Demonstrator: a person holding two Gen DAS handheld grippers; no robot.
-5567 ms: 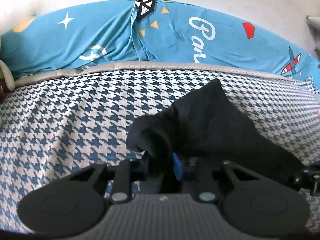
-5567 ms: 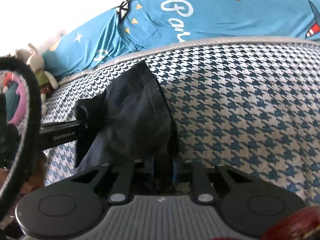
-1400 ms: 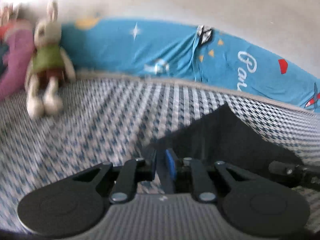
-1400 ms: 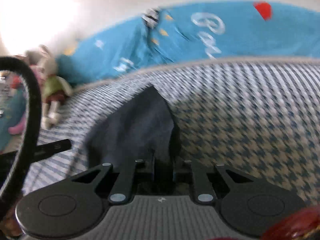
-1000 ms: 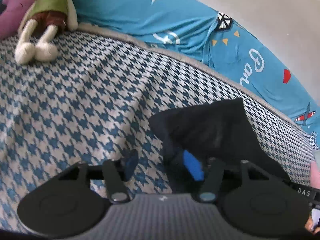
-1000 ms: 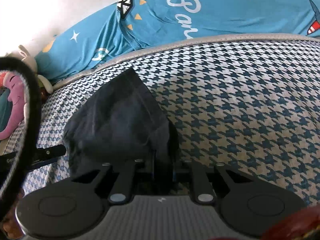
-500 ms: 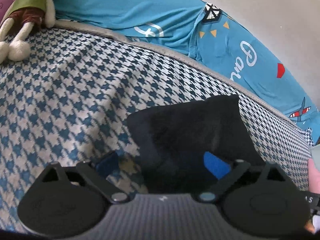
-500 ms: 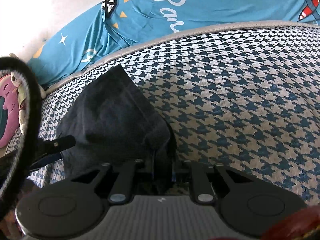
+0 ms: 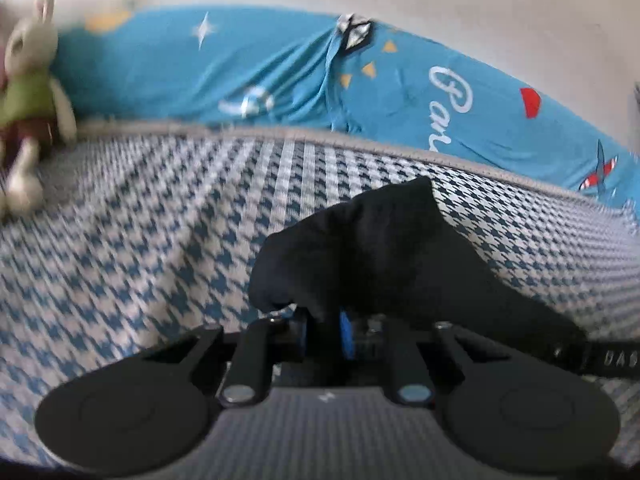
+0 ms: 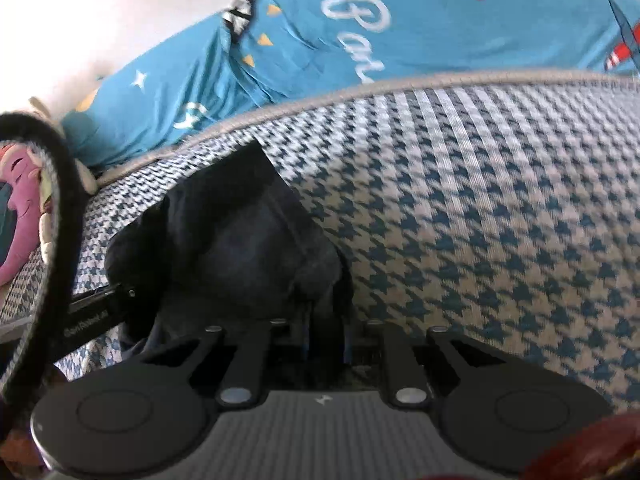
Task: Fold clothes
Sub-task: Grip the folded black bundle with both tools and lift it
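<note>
A black garment (image 9: 392, 256) lies bunched on the houndstooth bed cover (image 9: 160, 240); it also shows in the right wrist view (image 10: 240, 248). My left gripper (image 9: 324, 330) is shut on the garment's near left edge, blue pads pinching the cloth. My right gripper (image 10: 326, 332) is shut on the garment's near right edge. The right gripper's body (image 9: 600, 356) shows at the right of the left wrist view, and the left gripper's body (image 10: 96, 312) at the left of the right wrist view. The cloth under both jaws is hidden.
A blue printed pillow (image 9: 280, 80) runs along the back against the white wall, also in the right wrist view (image 10: 400, 32). A stuffed rabbit (image 9: 28, 92) sits at the far left. A pink plush (image 10: 20, 200) lies left. A black cable loop (image 10: 60, 200) hangs there.
My left gripper was open over the garment half a second ago and has closed on its left edge. The right gripper has stayed shut on the cloth. Both views are blurred by motion.
</note>
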